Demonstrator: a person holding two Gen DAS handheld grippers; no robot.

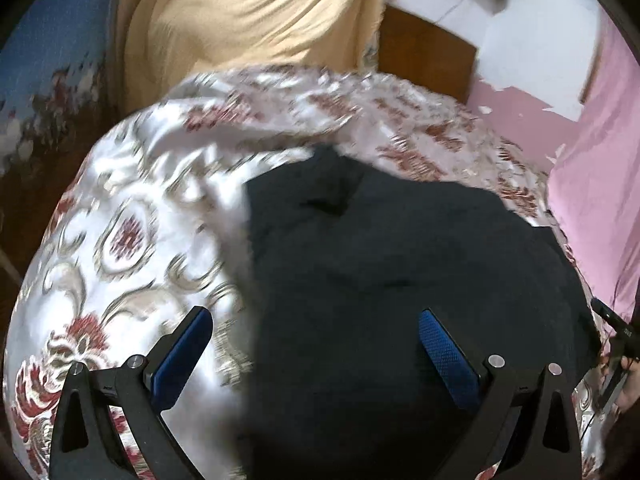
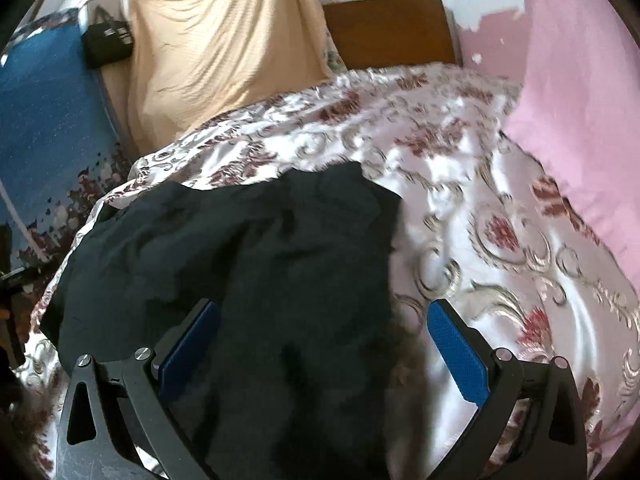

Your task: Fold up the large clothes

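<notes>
Lying rumpled: dark garment [image 1: 380, 280] on satin bedspread [image 1: 132, 216].

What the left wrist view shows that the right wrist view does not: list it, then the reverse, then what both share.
Only the left wrist view shows the other gripper's dark body at the right edge, and the left gripper, open.

Only the right wrist view shows a small black box on the blue surface beside the beige cloth, and the right gripper, open.

Both show the dark garment lying on the floral bedspread, the beige cloth, the wooden headboard and the pink fabric.
</notes>
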